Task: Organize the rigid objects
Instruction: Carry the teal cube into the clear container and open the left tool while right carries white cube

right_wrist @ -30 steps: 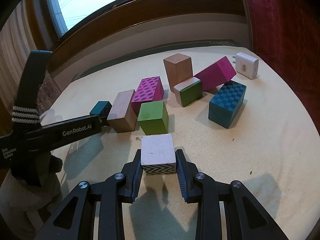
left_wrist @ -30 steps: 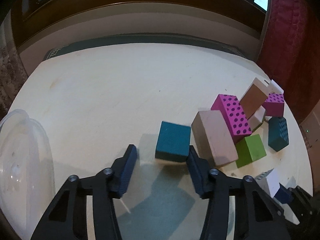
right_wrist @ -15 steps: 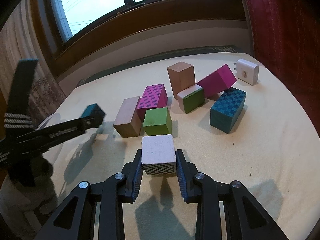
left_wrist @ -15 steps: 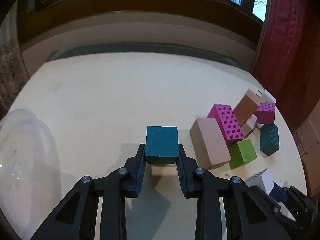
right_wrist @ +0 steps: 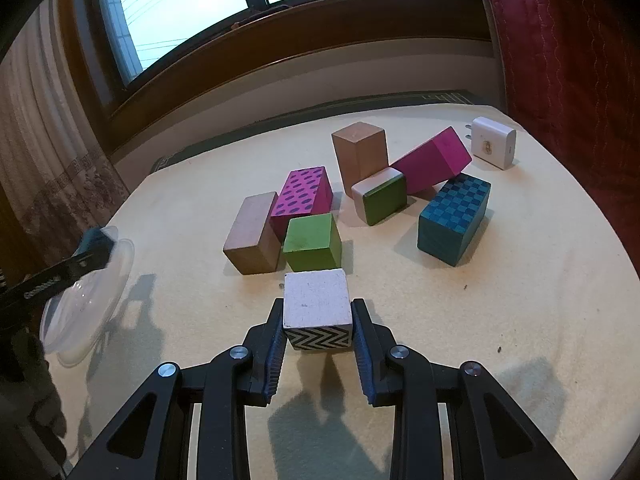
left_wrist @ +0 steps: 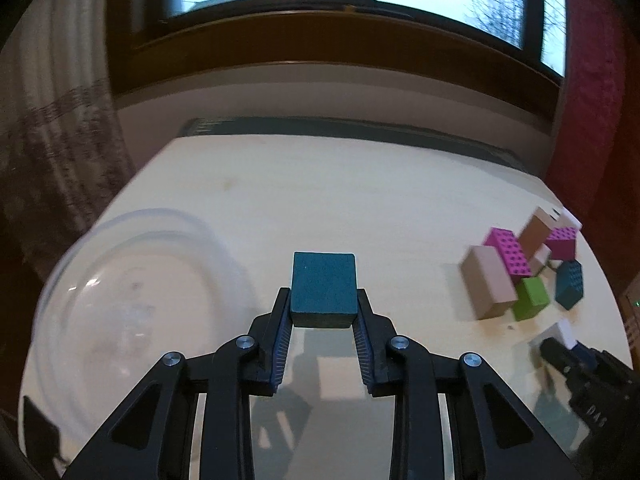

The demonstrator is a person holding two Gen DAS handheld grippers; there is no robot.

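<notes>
My left gripper (left_wrist: 323, 312) is shut on a plain teal cube (left_wrist: 323, 288), held above the cream table just right of a clear plastic bowl (left_wrist: 132, 304). The right wrist view shows that same teal cube (right_wrist: 95, 236) over the clear bowl (right_wrist: 86, 300) at far left. My right gripper (right_wrist: 318, 328) is shut on a white cube with a black zigzag side (right_wrist: 317, 310), lifted a little above the table. Behind it lie a green cube (right_wrist: 313, 242), a plain wood block (right_wrist: 253, 234), a pink dotted block (right_wrist: 302, 198) and a teal checked block (right_wrist: 454, 218).
Further back stand a brown upright block (right_wrist: 360, 154), a white-and-green block (right_wrist: 380, 196), a magenta block (right_wrist: 432, 158) leaning on its neighbours, and a white charger plug (right_wrist: 493, 142). A red curtain (right_wrist: 568, 48) hangs at right, a window sill (left_wrist: 320, 36) behind.
My left gripper closed on the teal cube, lifted it and carried it left toward the clear bowl. My right gripper stayed shut on the white zigzag cube and rose slightly.
</notes>
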